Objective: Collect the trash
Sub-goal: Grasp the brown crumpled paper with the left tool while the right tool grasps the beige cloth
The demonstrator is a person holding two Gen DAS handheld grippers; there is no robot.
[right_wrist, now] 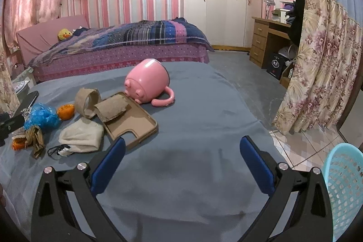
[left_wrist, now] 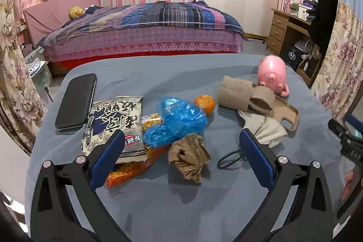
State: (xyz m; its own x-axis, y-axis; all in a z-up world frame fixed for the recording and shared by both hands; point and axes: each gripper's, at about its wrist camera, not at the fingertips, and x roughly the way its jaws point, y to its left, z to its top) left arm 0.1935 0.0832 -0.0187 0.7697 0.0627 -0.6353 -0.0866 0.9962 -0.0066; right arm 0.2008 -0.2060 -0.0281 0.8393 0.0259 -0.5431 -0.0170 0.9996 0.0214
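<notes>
With both tongs, left (left_wrist: 181,151) and right (right_wrist: 181,155), spread wide and empty, we should drop the left squarely over the crumpled brown paper (left_wrist: 189,157) lying between its tips and pinch it mid-body.

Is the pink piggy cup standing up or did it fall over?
Fallen over. The pink cup lies on its side on the grey table, handle touching the cloth.

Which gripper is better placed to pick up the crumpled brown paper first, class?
Probably the left gripper: it is open, with the crumpled brown paper between its fingers. The right gripper faces bare cloth.

Left gripper (left_wrist: 181,144) and right gripper (right_wrist: 182,151) fingers apparently spread wide, empty.
</notes>
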